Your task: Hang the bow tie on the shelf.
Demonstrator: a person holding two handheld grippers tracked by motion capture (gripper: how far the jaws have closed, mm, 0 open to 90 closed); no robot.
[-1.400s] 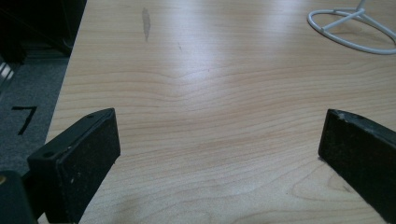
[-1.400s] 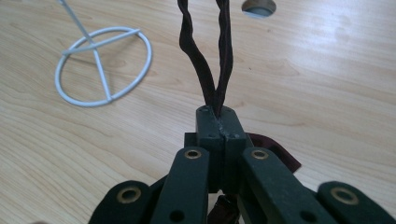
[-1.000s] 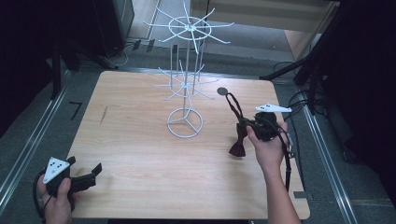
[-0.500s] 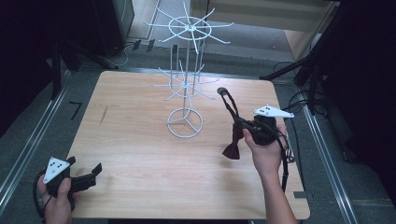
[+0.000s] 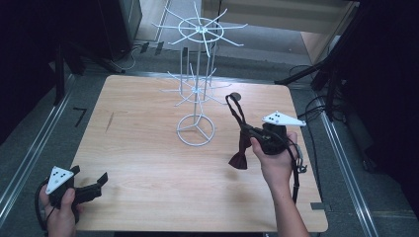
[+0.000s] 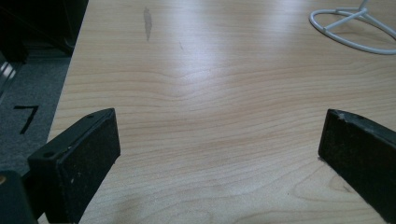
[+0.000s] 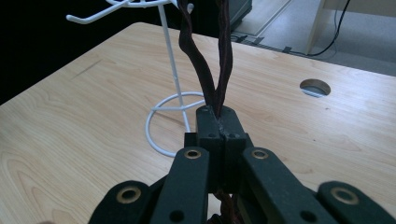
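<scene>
The right tongs [image 5: 245, 132] pinch the dark bow tie [image 5: 239, 159] by its strap, held above the table [image 5: 148, 148] beside the white wire rack [image 5: 196, 98]. The left tongs [image 5: 94, 185] rest spread, empty.

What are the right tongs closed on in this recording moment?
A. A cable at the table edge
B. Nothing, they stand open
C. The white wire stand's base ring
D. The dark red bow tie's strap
D: in the right gripper view the right tongs are clamped on the bow tie's strap, with the bow tie hanging below them in the high view.
</scene>
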